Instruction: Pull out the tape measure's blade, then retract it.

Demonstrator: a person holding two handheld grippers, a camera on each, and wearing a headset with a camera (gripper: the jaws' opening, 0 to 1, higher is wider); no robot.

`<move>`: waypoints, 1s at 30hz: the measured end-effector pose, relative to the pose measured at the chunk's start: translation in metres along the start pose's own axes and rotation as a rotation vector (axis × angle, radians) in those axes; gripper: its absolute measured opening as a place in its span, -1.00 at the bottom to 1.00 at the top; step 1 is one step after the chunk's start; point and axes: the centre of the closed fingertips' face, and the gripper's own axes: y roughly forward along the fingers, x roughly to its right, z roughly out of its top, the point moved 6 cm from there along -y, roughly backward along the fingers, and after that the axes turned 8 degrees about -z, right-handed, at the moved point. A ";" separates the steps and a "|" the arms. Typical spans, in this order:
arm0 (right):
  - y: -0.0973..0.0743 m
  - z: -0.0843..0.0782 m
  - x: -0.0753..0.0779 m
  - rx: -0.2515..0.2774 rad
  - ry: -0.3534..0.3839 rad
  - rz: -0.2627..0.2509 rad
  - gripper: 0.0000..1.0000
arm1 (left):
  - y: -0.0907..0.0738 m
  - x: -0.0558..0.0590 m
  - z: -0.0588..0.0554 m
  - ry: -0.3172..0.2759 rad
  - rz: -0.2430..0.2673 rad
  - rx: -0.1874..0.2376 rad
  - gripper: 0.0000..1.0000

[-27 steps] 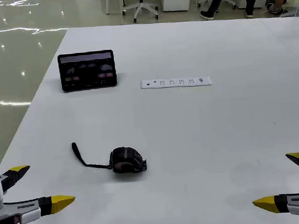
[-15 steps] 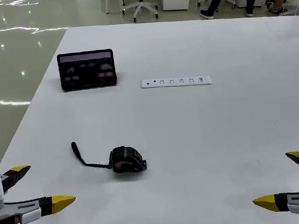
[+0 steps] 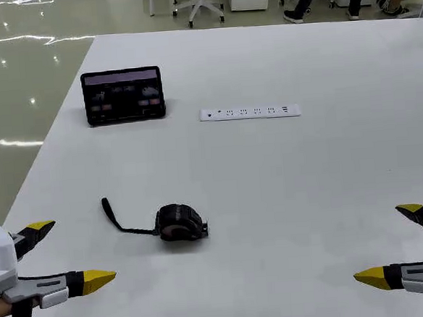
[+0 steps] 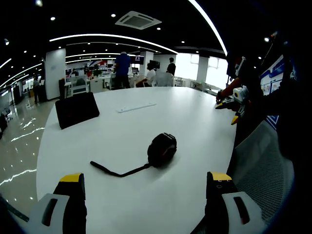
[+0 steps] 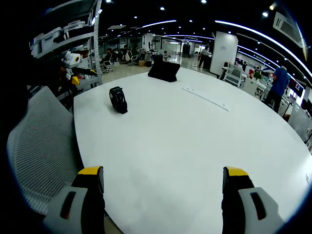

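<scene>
A black tape measure (image 3: 180, 223) lies on the white table (image 3: 270, 169) with its black wrist strap (image 3: 116, 218) trailing to the left; no blade shows outside the case. The same tape measure (image 4: 162, 147) sits ahead of the left gripper's jaws, and it appears far off as a small black tape measure (image 5: 118, 99) in the right gripper view. My left gripper (image 3: 67, 254) hovers open at the near left corner, well short of the case. My right gripper (image 3: 397, 243) hovers open at the near right, far from it. Both are empty.
A dark tablet (image 3: 123, 96) stands propped at the back left. A white power strip (image 3: 250, 113) lies flat behind the tape measure. The table's left edge drops to a shiny floor. A mesh chair (image 5: 39, 161) is near the table's near edge. Office chairs and people are beyond the far edge.
The left gripper has moved slightly forward and right toward the tape measure. The right gripper shifted a little inward. The tape measure lies where it was.
</scene>
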 end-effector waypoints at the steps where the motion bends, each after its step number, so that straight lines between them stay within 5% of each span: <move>1: 0.003 0.004 -0.001 -0.001 -0.009 0.013 0.94 | 0.004 0.000 0.002 0.004 -0.008 -0.015 1.00; 9: 0.031 0.031 -0.008 0.043 -0.098 0.105 1.00 | 0.038 -0.004 0.024 0.085 -0.070 -0.066 1.00; 18: 0.068 0.058 -0.022 0.056 -0.179 0.219 1.00 | 0.080 -0.003 0.040 0.299 -0.219 -0.267 0.99; 22: 0.084 0.067 -0.029 0.058 -0.205 0.249 0.99 | 0.096 -0.003 0.049 0.320 -0.254 -0.271 1.00; 27: 0.110 0.073 -0.039 0.040 -0.238 0.298 1.00 | 0.118 -0.010 0.051 0.408 -0.263 -0.357 0.99; 30: 0.123 0.076 -0.046 0.029 -0.260 0.322 1.00 | 0.130 -0.014 0.052 0.406 -0.284 -0.388 0.89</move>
